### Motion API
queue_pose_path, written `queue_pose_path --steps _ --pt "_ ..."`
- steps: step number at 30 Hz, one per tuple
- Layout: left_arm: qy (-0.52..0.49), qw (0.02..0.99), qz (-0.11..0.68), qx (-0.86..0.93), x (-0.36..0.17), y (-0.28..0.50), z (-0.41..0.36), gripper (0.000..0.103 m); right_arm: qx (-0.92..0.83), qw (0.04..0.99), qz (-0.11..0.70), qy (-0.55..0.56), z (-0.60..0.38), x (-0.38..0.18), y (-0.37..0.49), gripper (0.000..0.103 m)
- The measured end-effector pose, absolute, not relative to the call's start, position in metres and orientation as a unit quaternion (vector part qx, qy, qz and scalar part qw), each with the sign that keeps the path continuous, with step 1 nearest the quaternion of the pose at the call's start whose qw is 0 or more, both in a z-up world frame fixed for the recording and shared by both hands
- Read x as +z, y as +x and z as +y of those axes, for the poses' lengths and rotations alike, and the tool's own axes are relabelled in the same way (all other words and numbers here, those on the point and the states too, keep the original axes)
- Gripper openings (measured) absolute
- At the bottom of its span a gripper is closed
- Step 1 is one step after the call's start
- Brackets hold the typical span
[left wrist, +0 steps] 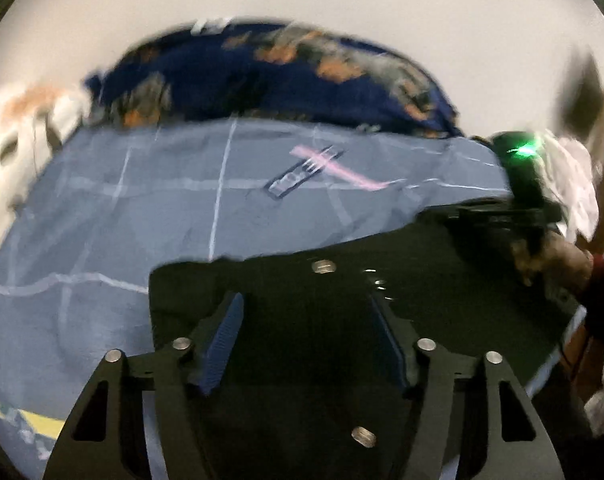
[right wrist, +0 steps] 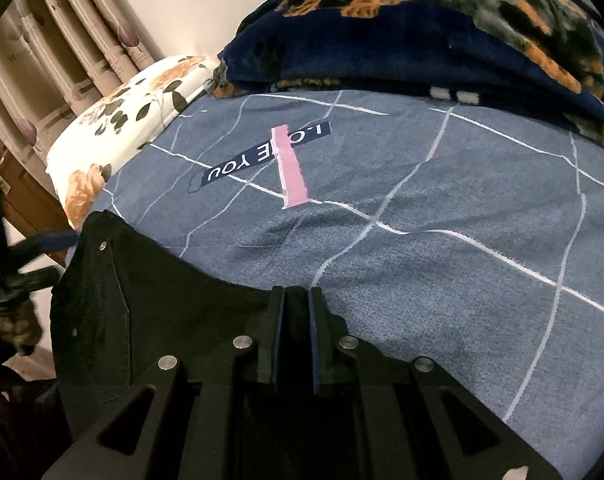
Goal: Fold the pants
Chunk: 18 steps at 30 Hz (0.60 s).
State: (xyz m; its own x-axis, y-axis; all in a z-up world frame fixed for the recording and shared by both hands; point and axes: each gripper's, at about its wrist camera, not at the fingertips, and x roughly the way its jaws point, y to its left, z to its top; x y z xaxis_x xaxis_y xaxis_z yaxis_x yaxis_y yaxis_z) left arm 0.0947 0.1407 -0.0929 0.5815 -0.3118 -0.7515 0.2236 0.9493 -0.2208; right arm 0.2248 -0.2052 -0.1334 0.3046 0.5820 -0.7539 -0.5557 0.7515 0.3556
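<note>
Left gripper (left wrist: 308, 342): jaws spread wide, ribbed blue pads (left wrist: 222, 344) well apart, nothing between them. It hovers over the black pants (left wrist: 382, 280); contact with the cloth can't be judged, frame is motion-blurred.

Right gripper (right wrist: 298, 336): jaws nearly together, only a narrow gap, with a fold of the dark pants fabric pinched at their edge. Black metal linkage, silver pivot pins.

Pants: black, matte, denim-like weave. They lie on the near edge of the bed, on top of the sheet (right wrist: 442, 280). Silver rivets (left wrist: 324, 267) and stitched seams show, so it looks like the waist or pocket area, but I can't confirm. In the right wrist view the cloth spans from the gripper leftward to a raised corner with a rivet (right wrist: 102, 245); its edge sags in a curve between the two. Long axis seems to run along the bed edge, left to right. Legs are out of frame, so which way they point can't be told.

Sheet: blue-grey, heathered, with a thin white grid, mild wrinkles, a pink strip (right wrist: 292, 168) and a navy "LOVE YOU" label.

Further out: white floral pillow (right wrist: 118, 120) at the left, plush navy blanket (right wrist: 442, 40) with orange and grey blotches across the far side.

Back: beige pleated curtains (right wrist: 62, 40), plain pale wall.
</note>
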Motion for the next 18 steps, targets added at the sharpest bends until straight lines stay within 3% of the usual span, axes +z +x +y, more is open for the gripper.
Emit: queue_pose_path --steps 11,13,14,15,18 --pt "-0.064 0.895 0.418 -0.143 -0.113 0.100 0.150 0.058 0.355 0.802 0.478 0.036 -0.207 -0.134 0.230 0.011" --pt "-0.058 0.897 0.414 -0.143 -0.114 0.098 0.150 0.058 0.357 0.797 0.484 0.052 -0.212 -0.133 0.233 0.018" --pt "-0.055 0.897 0.414 -0.143 -0.113 0.098 0.150 0.058 0.345 0.800 0.487 0.064 -0.218 -0.132 0.235 0.036" --pt "-0.053 0.897 0.415 -0.143 -0.113 0.098 0.149 0.058 0.329 0.807 0.482 0.089 -0.230 -0.128 0.237 0.043" --pt "-0.046 0.898 0.414 -0.142 -0.113 0.097 0.149 0.058 0.285 0.828 0.444 0.191 -0.281 -0.114 0.233 0.043"
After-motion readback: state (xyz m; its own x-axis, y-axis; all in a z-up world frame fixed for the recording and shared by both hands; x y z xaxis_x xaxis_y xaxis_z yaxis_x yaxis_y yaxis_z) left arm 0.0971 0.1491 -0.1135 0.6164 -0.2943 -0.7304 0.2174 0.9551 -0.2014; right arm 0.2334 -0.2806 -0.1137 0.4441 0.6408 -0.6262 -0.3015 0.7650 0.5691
